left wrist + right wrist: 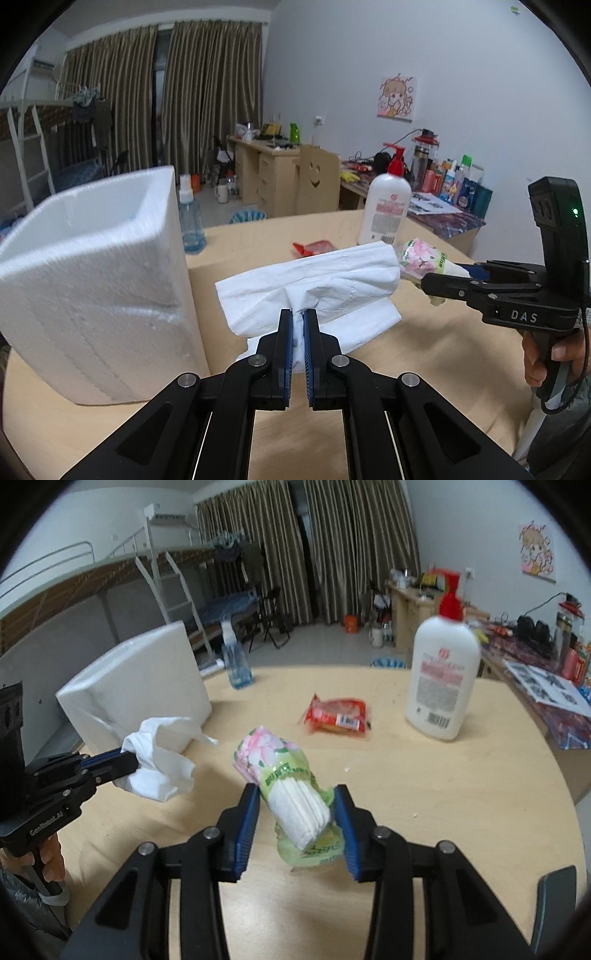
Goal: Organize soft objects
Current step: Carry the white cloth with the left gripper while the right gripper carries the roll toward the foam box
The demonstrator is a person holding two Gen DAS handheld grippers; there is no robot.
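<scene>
Now two grippers up over the round wooden bench [461,775], each one in a person's hand. Left gripper [299,317] with jaws squeezed tight together on crumpled white tissue paper [314,284], bunched right at the tips, puffing out ahead and to both sides, lifted off the bench. Right gripper [295,794] with jaws partly apart, clamped on a tissue pack [284,779] in a green and pink flowery wrapper. Pack tilted between the two blue pads, white end down near the jaws, flowery end poking out past the tips. Beside the left gripper, a big white foam box [88,266], open at the top. Farther back on the bench, a red snack packet [338,716], a white lotion bottle [441,675] with a red pump, and a clear blue spray bottle [236,661] near the foam box.
</scene>
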